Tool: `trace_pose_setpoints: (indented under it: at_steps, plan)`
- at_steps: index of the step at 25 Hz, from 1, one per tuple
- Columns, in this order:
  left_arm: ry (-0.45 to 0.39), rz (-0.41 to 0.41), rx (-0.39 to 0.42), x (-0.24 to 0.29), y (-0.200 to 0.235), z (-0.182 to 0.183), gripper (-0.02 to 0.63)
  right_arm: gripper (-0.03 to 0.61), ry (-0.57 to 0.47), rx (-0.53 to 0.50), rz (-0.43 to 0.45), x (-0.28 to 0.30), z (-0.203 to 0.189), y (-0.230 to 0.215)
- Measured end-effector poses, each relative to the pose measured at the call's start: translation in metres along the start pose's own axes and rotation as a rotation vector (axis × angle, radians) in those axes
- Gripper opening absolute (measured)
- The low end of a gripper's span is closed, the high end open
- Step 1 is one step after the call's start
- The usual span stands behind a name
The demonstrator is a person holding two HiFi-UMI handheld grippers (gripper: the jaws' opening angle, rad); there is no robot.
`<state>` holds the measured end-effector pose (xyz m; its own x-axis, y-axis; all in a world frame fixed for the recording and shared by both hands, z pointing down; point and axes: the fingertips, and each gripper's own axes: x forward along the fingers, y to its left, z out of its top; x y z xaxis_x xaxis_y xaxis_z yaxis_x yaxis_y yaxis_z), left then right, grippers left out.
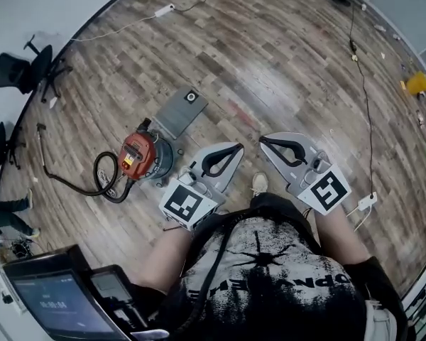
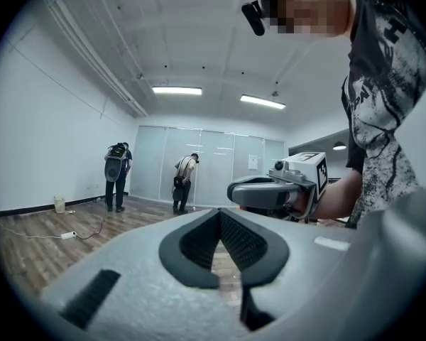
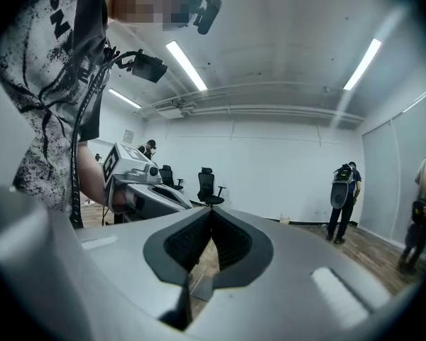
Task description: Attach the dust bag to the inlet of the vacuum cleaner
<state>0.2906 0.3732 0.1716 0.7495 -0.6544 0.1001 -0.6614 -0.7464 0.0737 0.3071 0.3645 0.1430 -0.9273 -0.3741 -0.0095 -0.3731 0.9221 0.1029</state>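
Observation:
In the head view a red and grey vacuum cleaner [image 1: 139, 155] stands on the wood floor with its black hose [image 1: 103, 181] curled at its left. The dust bag [image 1: 179, 111], a flat grey rectangle with a round hole, lies just beyond it. My left gripper [image 1: 238, 147] is shut and empty, held in the air right of the vacuum. My right gripper [image 1: 263, 141] is also shut and empty, beside the left one. In the left gripper view my left gripper [image 2: 219, 212] points level across the room, with the right gripper [image 2: 268, 191] beyond it. In the right gripper view my right gripper [image 3: 211, 212] does likewise.
Black office chairs [image 1: 28, 66] stand at the left wall. A white power strip [image 1: 164, 10] and cables lie at the back, a black cable [image 1: 363, 91] runs down the right, near a yellow object [image 1: 417, 83]. Two people [image 2: 117, 176] stand far off. A screen [image 1: 50, 302] sits bottom left.

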Motion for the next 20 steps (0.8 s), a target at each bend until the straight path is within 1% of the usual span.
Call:
trace_pose_setpoints:
  at_steps: [1, 4, 9, 12, 15, 17, 20]
  plan:
    - [0.009, 0.013, -0.007, 0.009, 0.003, -0.001, 0.005, 0.006, -0.007, 0.001, 0.013, -0.001, -0.001, -0.009]
    - [0.08, 0.05, -0.014, 0.038, 0.01, -0.006, 0.005, 0.006, -0.022, 0.012, 0.039, -0.008, -0.005, -0.036]
    - [0.071, 0.087, 0.0, 0.084, 0.021, -0.003, 0.005, 0.006, -0.027, 0.032, 0.091, -0.018, -0.019, -0.077]
    - [0.027, 0.101, 0.041, 0.105, 0.03, 0.006, 0.005, 0.006, -0.034, 0.04, 0.111, -0.019, -0.024, -0.099]
    - [0.027, 0.124, 0.062, 0.118, 0.039, 0.009, 0.005, 0.006, -0.04, 0.048, 0.129, -0.017, -0.027, -0.119]
    - [0.041, 0.138, 0.055, 0.123, 0.045, 0.008, 0.005, 0.006, -0.047, 0.053, 0.142, -0.013, -0.028, -0.129]
    - [0.066, 0.163, 0.006, 0.127, 0.056, 0.004, 0.005, 0.006, -0.052, 0.048, 0.165, -0.003, -0.029, -0.139]
